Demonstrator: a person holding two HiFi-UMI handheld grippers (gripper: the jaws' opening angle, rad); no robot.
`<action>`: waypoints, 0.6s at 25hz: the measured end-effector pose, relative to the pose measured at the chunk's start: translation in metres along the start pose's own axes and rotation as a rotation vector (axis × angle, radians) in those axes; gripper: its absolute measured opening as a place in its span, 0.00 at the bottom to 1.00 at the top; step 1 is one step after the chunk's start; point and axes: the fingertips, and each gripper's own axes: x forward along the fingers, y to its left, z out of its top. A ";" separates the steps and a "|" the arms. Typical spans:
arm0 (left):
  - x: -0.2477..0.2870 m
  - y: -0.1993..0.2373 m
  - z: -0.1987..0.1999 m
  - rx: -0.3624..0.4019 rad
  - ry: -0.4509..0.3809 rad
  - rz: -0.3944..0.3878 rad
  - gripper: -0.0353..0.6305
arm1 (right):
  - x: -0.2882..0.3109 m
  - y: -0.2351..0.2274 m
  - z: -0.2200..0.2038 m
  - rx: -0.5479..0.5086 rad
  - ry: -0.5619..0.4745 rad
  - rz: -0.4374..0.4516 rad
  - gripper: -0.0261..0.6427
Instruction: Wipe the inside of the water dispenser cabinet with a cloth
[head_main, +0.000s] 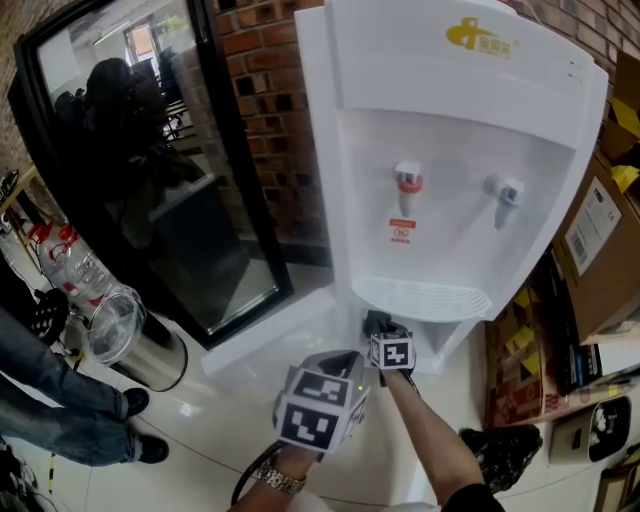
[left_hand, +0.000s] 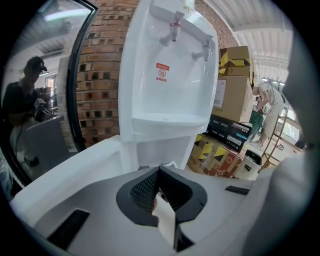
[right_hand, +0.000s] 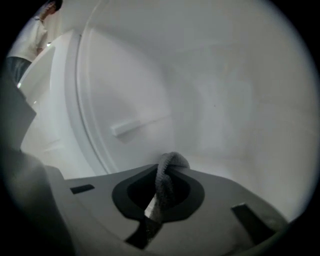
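1. Water dispenser (head_main: 450, 150): white, upright against a brick wall. A drip tray (head_main: 420, 298) sits under two taps, one red (head_main: 407, 182) and one pale (head_main: 505, 195).
2. Glass door (head_main: 150, 170): black-framed, left of the dispenser.
3. Cardboard boxes (head_main: 600, 230): stacked right of the dispenser.
4. Cabinet door (head_main: 265, 335): white, swung open to the left at the dispenser's base.
5. Cabinet interior (right_hand: 225, 100): plain white walls, with a small raised ledge (right_hand: 137, 125) on the back left.
6. Steel bin (head_main: 140, 345): on the floor, lower left.
7. Left hand-held gripper (left_hand: 160, 187): outside the cabinet and facing the dispenser's front. Its jaws meet at the tips with nothing between them.
8. Right hand-held gripper (right_hand: 162, 192): pushed into the cabinet opening below the drip tray. Its jaws are clamped on the cloth.
9. Cloth (right_hand: 167, 175): grey and bunched, pinched between the right jaws inside the cabinet. A folded loop sticks out past the jaw tips, close to the white inner wall. Whether it touches the wall cannot be told.
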 end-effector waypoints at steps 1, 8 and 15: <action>0.000 -0.001 0.000 0.001 0.000 -0.004 0.06 | -0.002 -0.014 -0.001 0.009 0.002 -0.044 0.05; 0.004 -0.011 0.004 0.008 -0.007 -0.030 0.06 | -0.048 -0.109 -0.015 0.229 0.012 -0.386 0.05; 0.006 -0.011 0.003 0.008 -0.005 -0.033 0.06 | -0.038 -0.022 0.016 0.098 -0.059 -0.146 0.05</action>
